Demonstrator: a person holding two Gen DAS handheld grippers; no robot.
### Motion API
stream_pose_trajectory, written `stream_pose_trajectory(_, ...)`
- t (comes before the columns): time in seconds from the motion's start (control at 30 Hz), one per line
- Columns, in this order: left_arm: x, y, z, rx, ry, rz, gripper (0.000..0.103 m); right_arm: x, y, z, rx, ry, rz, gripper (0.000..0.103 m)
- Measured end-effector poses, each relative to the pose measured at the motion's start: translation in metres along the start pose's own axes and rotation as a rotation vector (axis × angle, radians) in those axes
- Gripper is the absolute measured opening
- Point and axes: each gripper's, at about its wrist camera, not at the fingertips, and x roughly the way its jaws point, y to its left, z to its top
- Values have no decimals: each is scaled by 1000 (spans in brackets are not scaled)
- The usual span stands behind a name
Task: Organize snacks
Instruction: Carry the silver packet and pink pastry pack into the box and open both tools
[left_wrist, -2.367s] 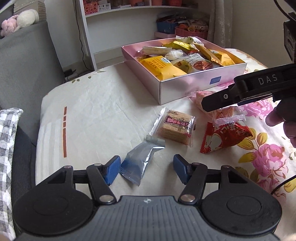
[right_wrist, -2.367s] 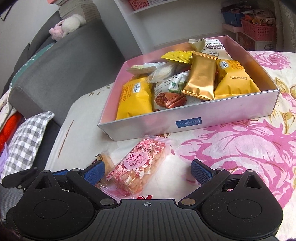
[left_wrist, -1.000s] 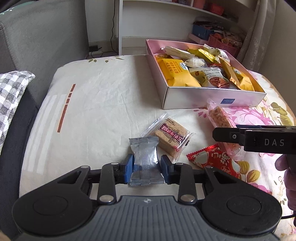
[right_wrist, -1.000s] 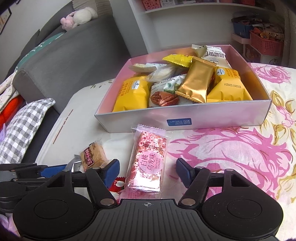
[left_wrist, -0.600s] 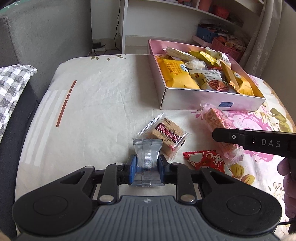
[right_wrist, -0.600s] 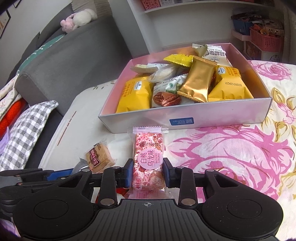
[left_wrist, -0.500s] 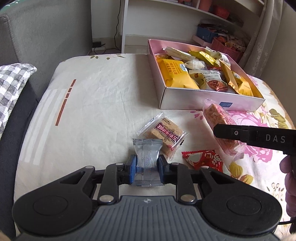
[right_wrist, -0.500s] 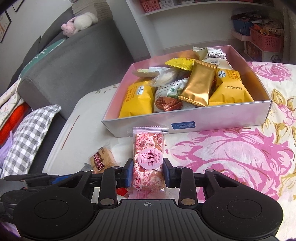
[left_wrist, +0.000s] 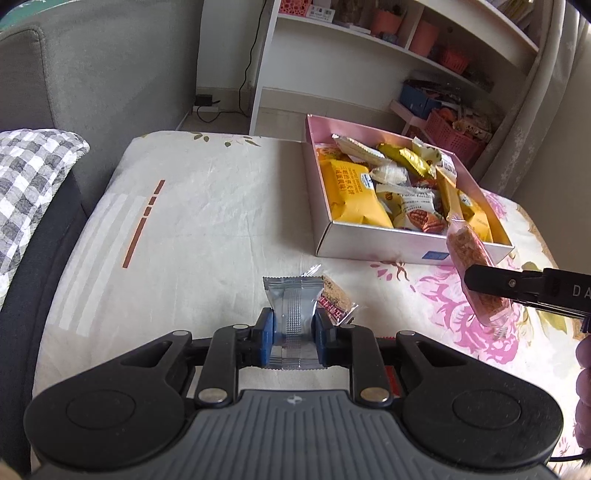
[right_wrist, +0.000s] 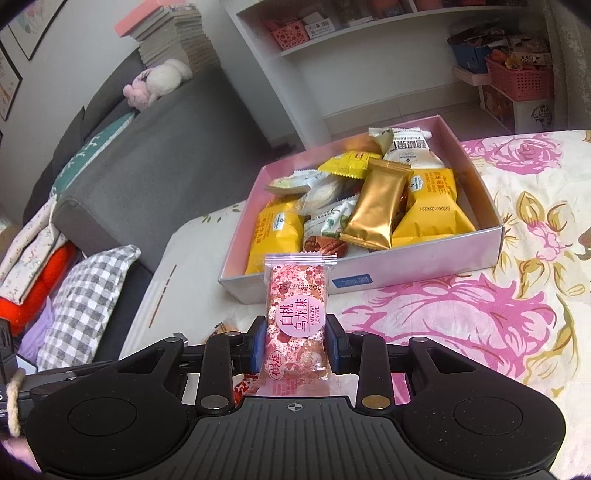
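My left gripper (left_wrist: 293, 330) is clamped on a silver foil packet (left_wrist: 291, 314), blue pads pinching its sides, and the packet sticks forward, clear of the cloth. Just beside it on the right, a brown biscuit packet (left_wrist: 335, 300) lies on the floral tablecloth (left_wrist: 207, 236). My right gripper (right_wrist: 295, 345) is closed on a pink peach-oolong snack bar (right_wrist: 297, 317), held lengthwise with its top seal pointing at the box. In the left view I see that bar (left_wrist: 476, 273) lifted just in front of the pink box (left_wrist: 369, 247). The box (right_wrist: 424, 266) sits on the cloth, packed with yellow pouches (right_wrist: 275, 230), a gold foil bar (right_wrist: 376, 205) and a pecan packet (right_wrist: 327, 230). A checked cushion (right_wrist: 85, 295) rests off to the left by the grey sofa (right_wrist: 155, 147).
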Motion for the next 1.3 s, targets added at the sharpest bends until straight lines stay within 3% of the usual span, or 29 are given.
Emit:
stream_pose_trajectory(0.27, -11, -12, 18, -52, -90, -49, 20, -8, -15, 17, 77, -52, -5, 32)
stream_pose_trajectory(0.6, 12, -47, 37, -85, -185, -162, 20, 3, -41, 35, 175, -99, -12, 32)
stream_pose_trajectory(0.87, 47, -77, 57, 56, -200, -120, 20, 16, -48, 64, 180, -148, 11, 32)
stream_pose_trajectory(1.0, 61, -72, 54, 35, -200, -155, 20, 27, -50, 73, 188, -158, 53, 32)
stream_pose_trajectory(1.3, 77, -77, 58, 40, -185, -121, 20, 50, -51, 79, 156, -154, 62, 32)
